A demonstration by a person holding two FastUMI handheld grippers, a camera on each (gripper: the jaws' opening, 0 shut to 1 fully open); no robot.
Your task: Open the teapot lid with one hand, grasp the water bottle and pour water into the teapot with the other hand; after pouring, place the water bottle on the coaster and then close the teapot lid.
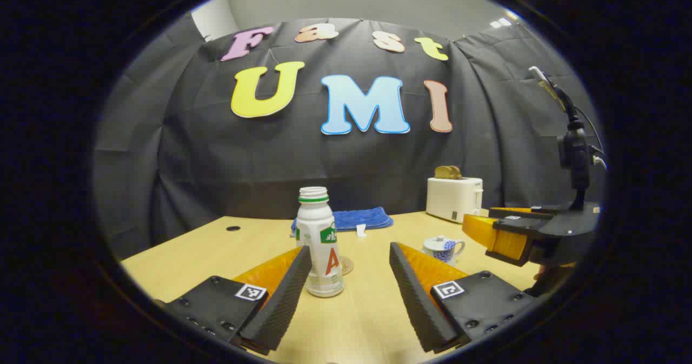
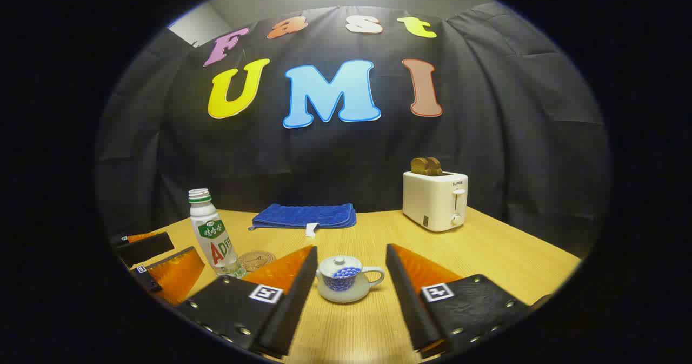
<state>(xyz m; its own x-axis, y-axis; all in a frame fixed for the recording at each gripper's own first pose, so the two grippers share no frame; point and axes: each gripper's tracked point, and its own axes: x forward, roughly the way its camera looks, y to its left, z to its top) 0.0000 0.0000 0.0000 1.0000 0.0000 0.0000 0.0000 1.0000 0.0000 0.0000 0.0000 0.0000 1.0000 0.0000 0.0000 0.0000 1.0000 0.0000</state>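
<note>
**Both grippers spread wide, bottle and teapot untouched**

The left gripper [image 1: 346,283] has its jaws spread apart, holding nothing. Just ahead, near its left finger, the white water bottle [image 1: 319,242] stands upright on the wooden table [image 1: 216,250], its cap off and mouth open. A round coaster [image 1: 346,265] lies flat just behind the bottle's base.

The right gripper [image 2: 351,288] is likewise wide open and empty. The small white teapot [image 2: 346,284] with a blue pattern sits on the table between and just beyond its fingers, lid [image 2: 339,263] on, handle pointing right; neither finger touches it.

In the right gripper view the bottle and coaster lie to the teapot's left, with the left gripper at the far left edge. Farther back, a folded blue cloth [image 2: 305,216] lies near the wall, and a white toaster [image 2: 435,199] with bread slices [image 2: 426,166] in its slots stands to the right.
</note>
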